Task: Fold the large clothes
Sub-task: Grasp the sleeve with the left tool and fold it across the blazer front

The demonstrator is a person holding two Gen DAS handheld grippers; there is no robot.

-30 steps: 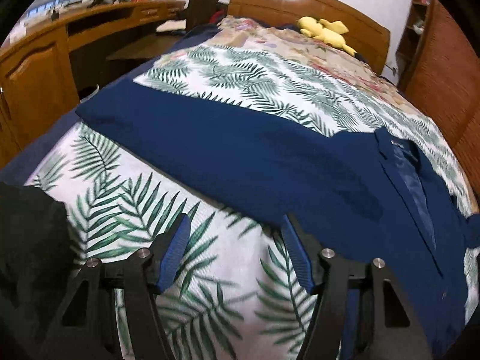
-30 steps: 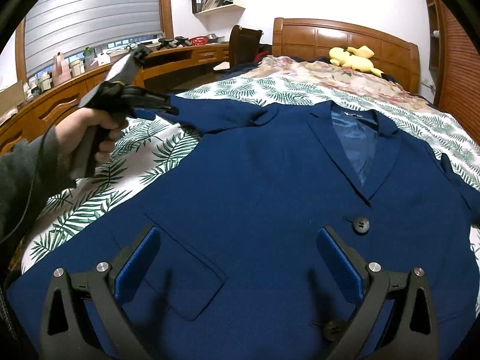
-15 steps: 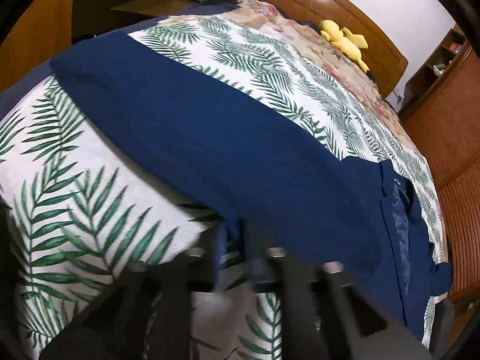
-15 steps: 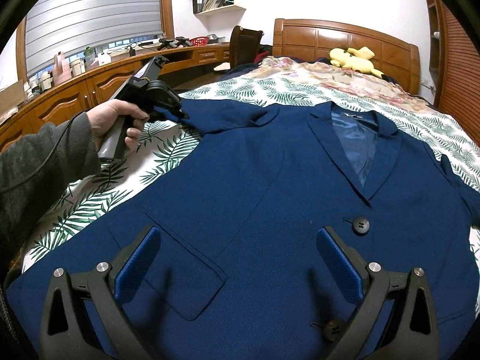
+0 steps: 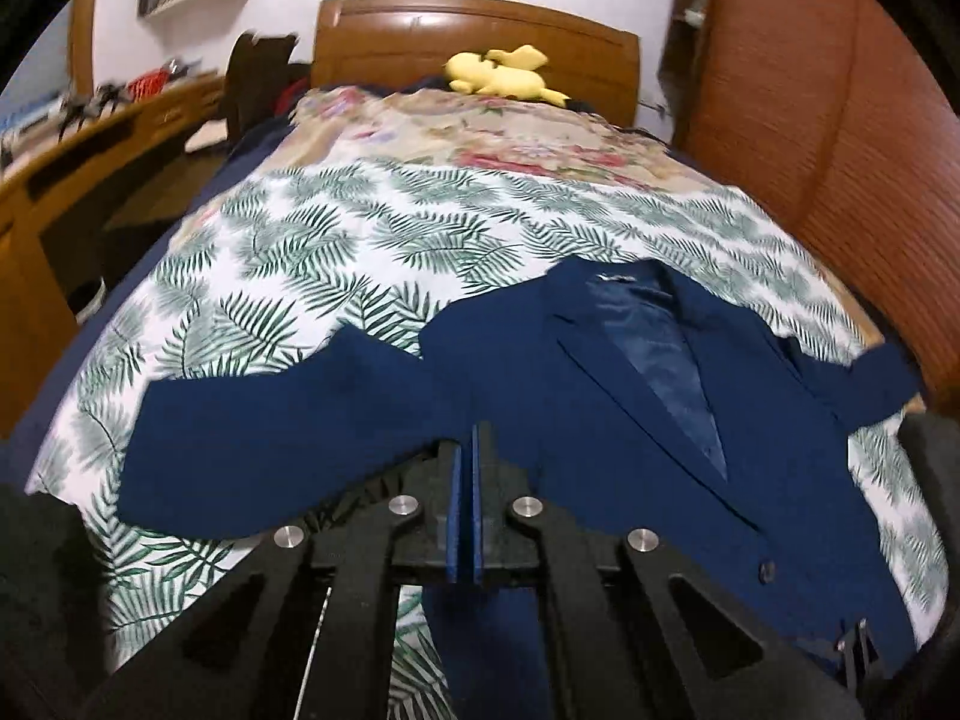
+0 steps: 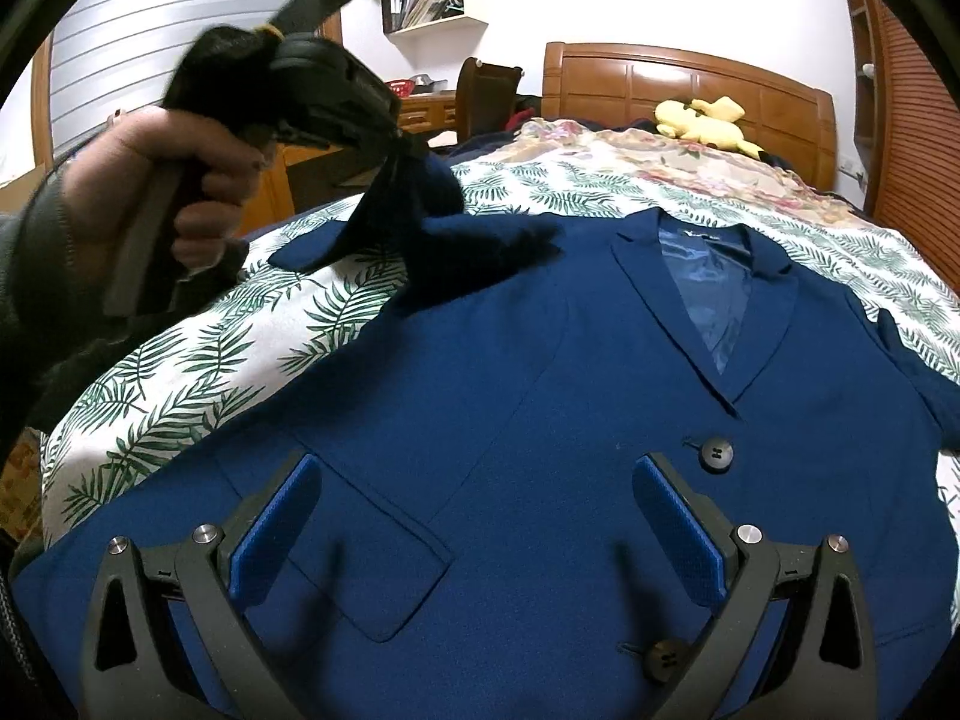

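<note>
Navy blazer lies face-up on the bed, sleeve lifted, pinched in left gripper jaws; right gripper jaws gape above it.

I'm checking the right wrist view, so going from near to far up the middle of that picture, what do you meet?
Open right gripper → dark blue suit jacket lying flat → white bedspread with green palm leaves → beige floral blanket → yellow plush toy → brown wooden headboard.
</note>
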